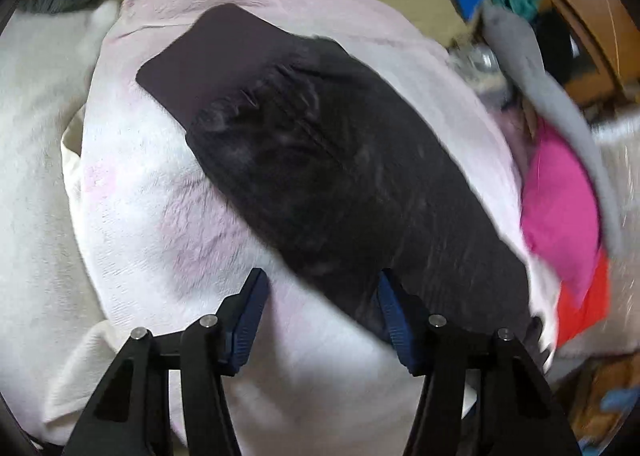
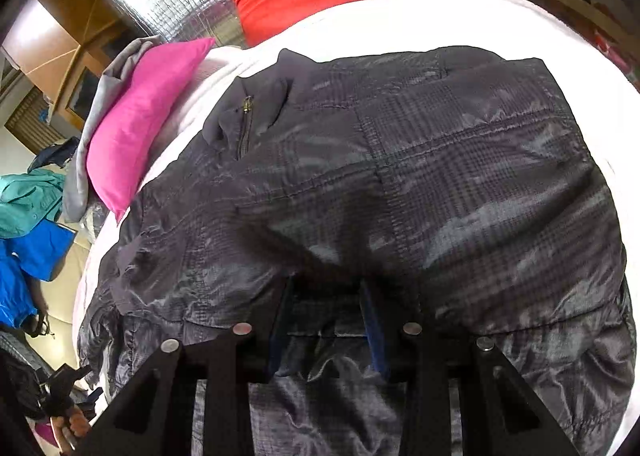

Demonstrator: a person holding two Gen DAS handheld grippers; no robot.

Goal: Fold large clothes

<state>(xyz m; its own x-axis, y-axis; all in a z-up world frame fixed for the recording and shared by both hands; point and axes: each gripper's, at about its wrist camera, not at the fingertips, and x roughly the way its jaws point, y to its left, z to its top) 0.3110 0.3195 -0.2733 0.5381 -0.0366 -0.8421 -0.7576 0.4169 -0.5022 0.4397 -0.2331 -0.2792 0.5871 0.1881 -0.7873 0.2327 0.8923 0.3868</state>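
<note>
Two grippers I operate point down at one dark jacket (image 2: 400, 184) spread on a pale blanket (image 1: 168, 216). Right gripper (image 2: 326, 320) pinches a jacket fold. Left gripper (image 1: 322, 292) stands open over its edge. Beyond lies a pink cushion (image 2: 136, 124).
</note>
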